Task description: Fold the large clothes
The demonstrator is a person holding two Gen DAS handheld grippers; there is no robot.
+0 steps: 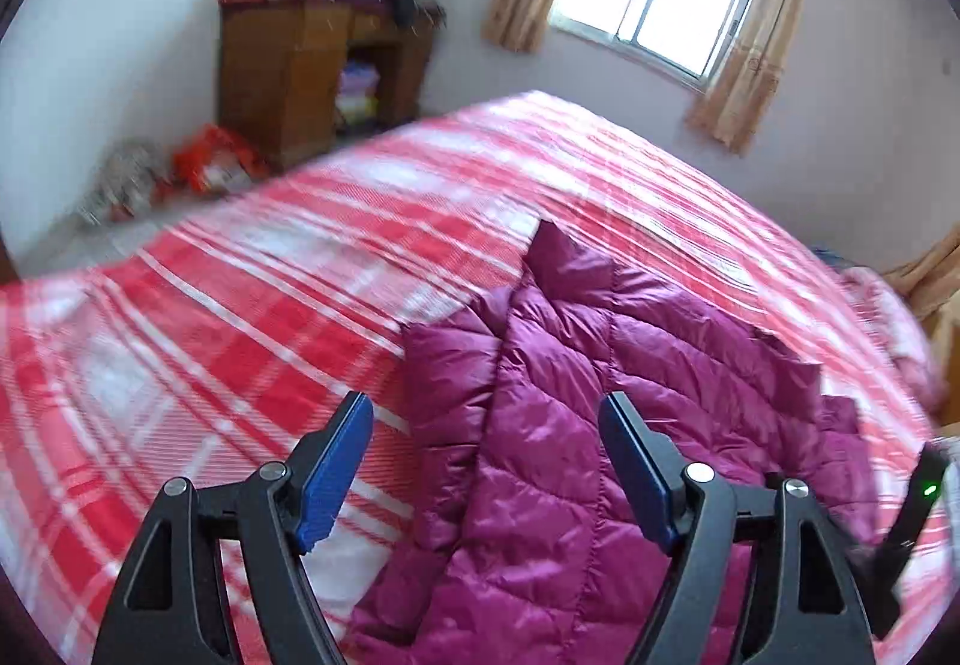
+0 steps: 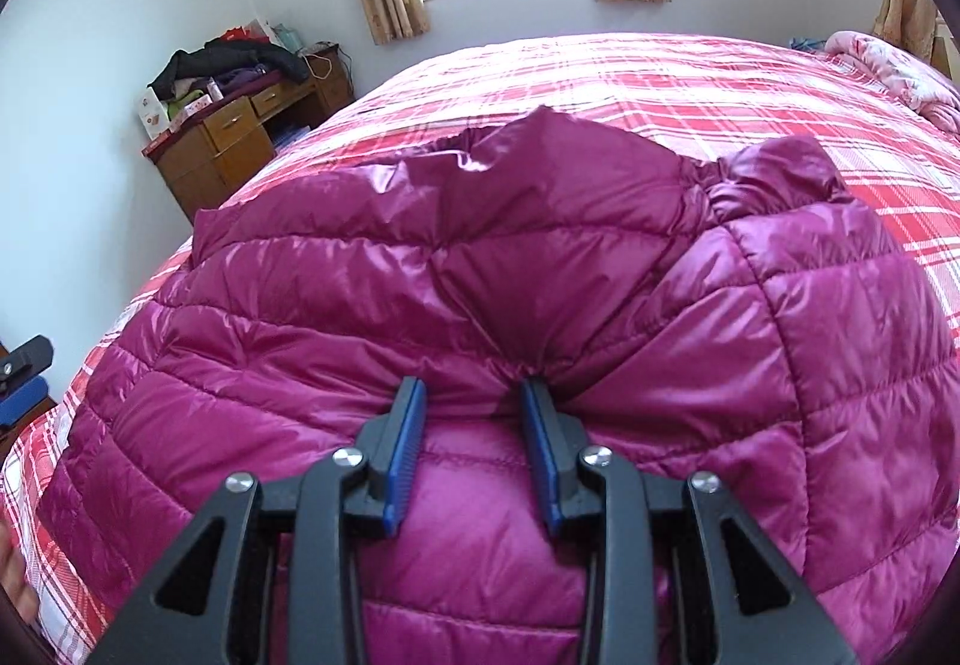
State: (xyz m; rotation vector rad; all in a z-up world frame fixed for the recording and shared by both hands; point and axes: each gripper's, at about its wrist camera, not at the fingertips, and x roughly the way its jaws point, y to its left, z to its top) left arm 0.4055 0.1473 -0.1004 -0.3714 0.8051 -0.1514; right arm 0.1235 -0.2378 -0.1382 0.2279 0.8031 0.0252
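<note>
jacket [image 2: 480, 269] lies on bed [image 2: 750, 83]; right gripper [image 2: 474, 395] jaws pinch its fabric, left gripper [image 1: 486, 413] jaws spread, empty.

magenta quilted jacket [image 2: 540, 275], red-white plaid bedspread [image 1: 240, 305].

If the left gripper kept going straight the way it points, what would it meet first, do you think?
Most likely the jacket on the bed; the open left gripper aims near its edge, though depth is unclear.
</note>
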